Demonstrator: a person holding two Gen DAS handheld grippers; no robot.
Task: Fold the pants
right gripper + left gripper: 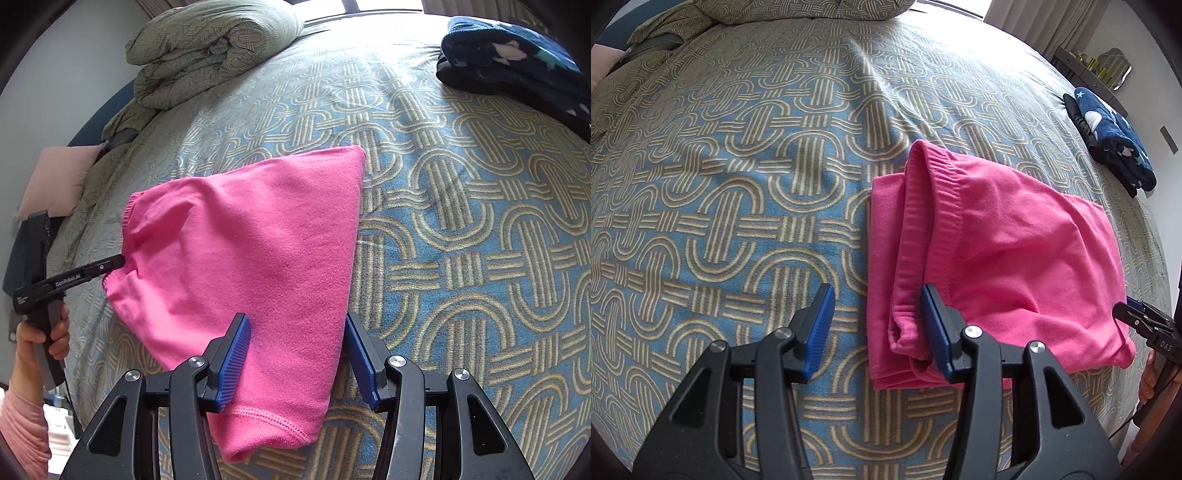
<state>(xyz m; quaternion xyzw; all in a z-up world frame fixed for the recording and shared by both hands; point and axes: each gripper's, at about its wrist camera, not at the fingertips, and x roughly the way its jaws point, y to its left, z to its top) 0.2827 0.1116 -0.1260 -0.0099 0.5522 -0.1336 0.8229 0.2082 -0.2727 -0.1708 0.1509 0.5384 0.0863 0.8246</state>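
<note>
Pink pants (1015, 251) lie folded into a compact stack on the patterned bed cover (738, 184), ribbed waistband on top at the left. My left gripper (877, 328) hovers open over the stack's near left edge; its right pad overlaps the fabric and its left pad is over bare cover. In the right wrist view the pink pants (258, 240) taper toward the camera. The stitched hem lies between the spread fingers of my right gripper (299, 356), which is open and not pressing. The left gripper (110, 264) touches the waistband side.
A folded dark blue star-print garment (1115, 136) on a black one sits at the bed's far right. A bundled duvet (210, 48) and a pink cushion (55, 181) lie at the head. A hand (40, 336) with a pink sleeve holds the left gripper.
</note>
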